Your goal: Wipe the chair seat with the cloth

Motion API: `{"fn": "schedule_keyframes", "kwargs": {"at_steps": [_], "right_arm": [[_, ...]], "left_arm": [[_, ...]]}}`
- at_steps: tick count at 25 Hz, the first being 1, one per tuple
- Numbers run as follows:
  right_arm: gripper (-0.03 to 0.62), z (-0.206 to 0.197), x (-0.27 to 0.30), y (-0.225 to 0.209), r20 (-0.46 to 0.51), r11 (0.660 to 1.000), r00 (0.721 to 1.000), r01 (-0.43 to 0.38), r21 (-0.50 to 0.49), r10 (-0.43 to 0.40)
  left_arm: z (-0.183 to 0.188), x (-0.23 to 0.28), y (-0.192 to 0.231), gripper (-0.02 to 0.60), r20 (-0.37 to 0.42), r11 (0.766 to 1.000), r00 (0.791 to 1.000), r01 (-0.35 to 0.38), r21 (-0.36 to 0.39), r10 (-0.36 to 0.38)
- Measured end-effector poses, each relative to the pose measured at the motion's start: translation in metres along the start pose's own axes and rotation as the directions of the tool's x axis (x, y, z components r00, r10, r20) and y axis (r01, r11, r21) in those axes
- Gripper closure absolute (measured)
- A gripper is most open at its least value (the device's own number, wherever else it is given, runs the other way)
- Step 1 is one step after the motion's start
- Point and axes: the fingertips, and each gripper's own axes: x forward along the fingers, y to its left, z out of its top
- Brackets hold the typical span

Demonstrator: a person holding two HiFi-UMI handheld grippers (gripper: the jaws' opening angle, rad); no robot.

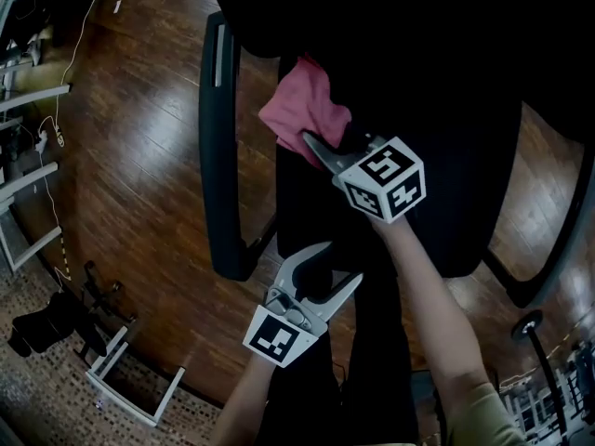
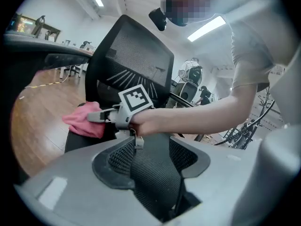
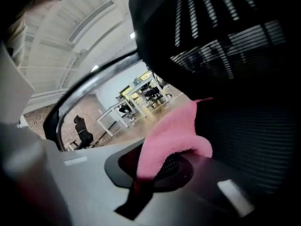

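The black mesh chair seat [image 1: 446,156] fills the middle of the head view. A pink cloth [image 1: 302,105] lies on its left part, near the backrest [image 2: 131,60]. My right gripper [image 1: 311,140] is shut on the cloth's near edge; in its own view the cloth [image 3: 174,131] bulges out from between the pads. The left gripper view shows that gripper [image 2: 94,117] from the side, with the cloth [image 2: 82,121] at its tips. My left gripper [image 1: 339,263] sits at the seat's front edge, closed on the black mesh [image 2: 153,173].
The chair's left armrest [image 1: 216,156] runs beside the cloth and the right armrest [image 1: 558,249] curves at the far right. Wooden floor [image 1: 139,156] surrounds the chair. Desk frames [image 1: 37,91] stand at the left edge and a white frame [image 1: 130,379] lies on the floor.
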Motion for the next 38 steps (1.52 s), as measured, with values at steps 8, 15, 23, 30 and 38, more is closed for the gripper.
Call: {"fn": "schedule_keyframes", "kwargs": {"at_steps": [8, 15, 23, 30, 38], "right_arm": [[0.577, -0.031, -0.092, -0.077, -0.093, 0.925, 0.922, 0.379, 0.035, -0.375], [0.577, -0.069, -0.324, -0.194, -0.18, 0.504, 0.515, 0.857, 0.103, -0.838], [0.577, -0.017, -0.171, -0.078, 0.028, 0.905, 0.918, 0.384, 0.184, -0.395], [0.577, -0.02, -0.005, 0.043, -0.111, 0.996, 0.99, -0.083, 0.044, 0.088], [0.577, -0.076, -0.125, -0.068, -0.252, 0.906, 0.871, 0.416, -0.079, -0.422]], "left_arm": [[0.003, 0.003, -0.008, 0.365, 0.041, 0.999, 0.999, -0.005, -0.043, 0.007], [0.005, 0.019, -0.03, 0.362, 0.094, 0.999, 0.994, 0.051, 0.013, -0.052], [0.009, -0.001, -0.018, 0.36, 0.083, 1.0, 0.997, 0.008, -0.019, -0.007], [0.012, -0.026, -0.005, 0.359, 0.044, 0.999, 0.998, -0.034, -0.034, 0.036], [0.024, -0.014, -0.006, 0.359, 0.054, 1.0, 0.999, -0.004, -0.023, 0.006]]}}
